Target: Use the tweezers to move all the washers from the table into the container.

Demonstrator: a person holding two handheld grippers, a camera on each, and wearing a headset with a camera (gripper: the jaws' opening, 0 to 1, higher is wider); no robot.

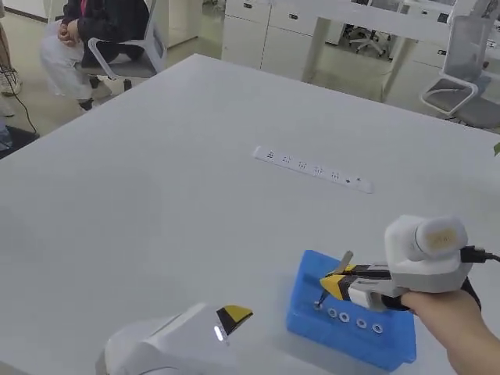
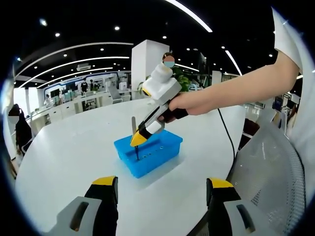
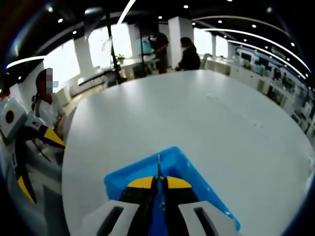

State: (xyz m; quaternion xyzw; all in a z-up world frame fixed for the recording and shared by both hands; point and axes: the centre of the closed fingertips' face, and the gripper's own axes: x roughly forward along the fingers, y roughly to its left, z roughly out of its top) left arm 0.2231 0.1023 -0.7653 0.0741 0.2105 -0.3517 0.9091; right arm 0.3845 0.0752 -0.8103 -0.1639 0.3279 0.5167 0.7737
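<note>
A blue container (image 1: 307, 264) sits on the white table (image 1: 156, 195) at the near right, with several washers (image 1: 346, 316) in a row inside it. My right gripper (image 1: 332, 283) hangs over the container's left end, shut on metal tweezers (image 1: 344, 260) whose tips point down into it. Its own view has the tweezers (image 3: 158, 164) between the closed yellow jaws over the container (image 3: 187, 162). My left gripper (image 2: 161, 184) is open and holds nothing, low at the near edge (image 1: 234, 316), facing the container (image 2: 167, 147).
A white power strip (image 1: 312, 169) lies on the table beyond the container. A person sits on a chair (image 1: 101, 31) at the far left. White cabinets and a mesh chair (image 1: 461, 86) stand behind the table.
</note>
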